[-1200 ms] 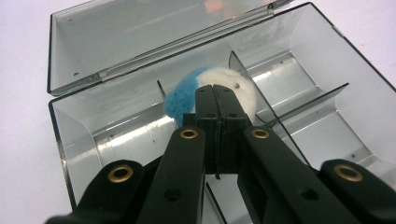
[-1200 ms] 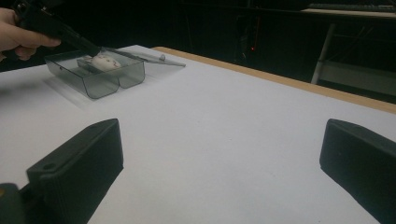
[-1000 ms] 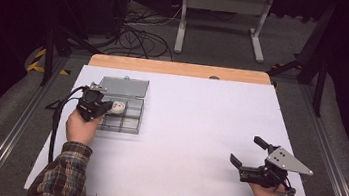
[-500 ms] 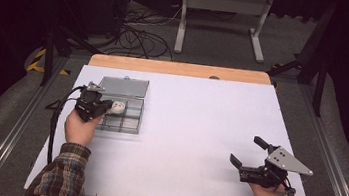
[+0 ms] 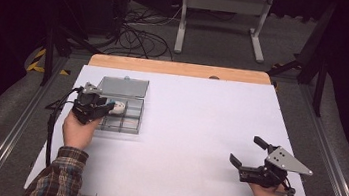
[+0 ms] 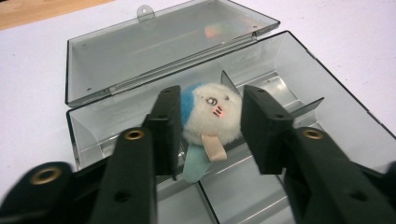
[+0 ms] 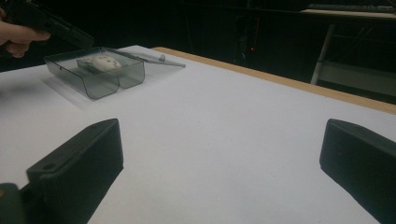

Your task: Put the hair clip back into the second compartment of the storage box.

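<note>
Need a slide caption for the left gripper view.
Left tool opening around plush toy inside open clear compartment box.

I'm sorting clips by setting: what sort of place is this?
Likely a lab or recording studio: a white table against dark surroundings, loose cables on the floor, and a metal stand behind.

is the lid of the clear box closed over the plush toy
No: in the left gripper view the lid lies folded back flat behind the clear box, leaving the plush toy uncovered inside.
</note>
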A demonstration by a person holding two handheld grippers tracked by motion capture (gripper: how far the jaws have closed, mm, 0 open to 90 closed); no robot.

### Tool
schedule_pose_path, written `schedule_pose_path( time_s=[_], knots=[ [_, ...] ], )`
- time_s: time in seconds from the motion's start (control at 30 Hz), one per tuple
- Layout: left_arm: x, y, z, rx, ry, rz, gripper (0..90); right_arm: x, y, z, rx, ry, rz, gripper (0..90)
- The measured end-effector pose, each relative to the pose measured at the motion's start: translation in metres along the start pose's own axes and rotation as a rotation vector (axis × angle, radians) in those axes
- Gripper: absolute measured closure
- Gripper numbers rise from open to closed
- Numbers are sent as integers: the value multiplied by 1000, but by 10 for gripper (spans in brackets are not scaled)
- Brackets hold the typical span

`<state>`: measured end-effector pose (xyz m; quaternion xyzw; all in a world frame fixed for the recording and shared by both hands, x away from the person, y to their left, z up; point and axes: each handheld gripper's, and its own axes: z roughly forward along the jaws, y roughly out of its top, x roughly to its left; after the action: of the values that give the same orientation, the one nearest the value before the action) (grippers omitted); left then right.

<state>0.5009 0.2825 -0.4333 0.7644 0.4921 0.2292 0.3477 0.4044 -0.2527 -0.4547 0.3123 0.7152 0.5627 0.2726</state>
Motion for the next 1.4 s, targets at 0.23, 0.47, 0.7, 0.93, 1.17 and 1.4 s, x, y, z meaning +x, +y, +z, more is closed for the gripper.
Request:
schedule_pose_path(
  time_s=[0.23,0.47,0.7,0.93,1.17,1.4],
  knots=[
    [-7,-1,-4,-50,18,31,409,0,0,0,-2,-2,1,3],
    [-14,-3,-10,-103,10,36,306,0,0,0,-5,-4,0,3],
    [-19,-6,-13,-137,-10,44,209,0,0,-1,-17,-13,-2,2],
    [-25,-12,-17,-189,-28,67,164,0,0,-1,-24,-19,-2,1],
    [-32,-16,-24,-246,-44,70,147,0,-1,-2,-31,-18,3,1],
    [-36,-22,-29,-293,-57,52,117,0,-1,-2,-37,-44,8,2]
  ],
)
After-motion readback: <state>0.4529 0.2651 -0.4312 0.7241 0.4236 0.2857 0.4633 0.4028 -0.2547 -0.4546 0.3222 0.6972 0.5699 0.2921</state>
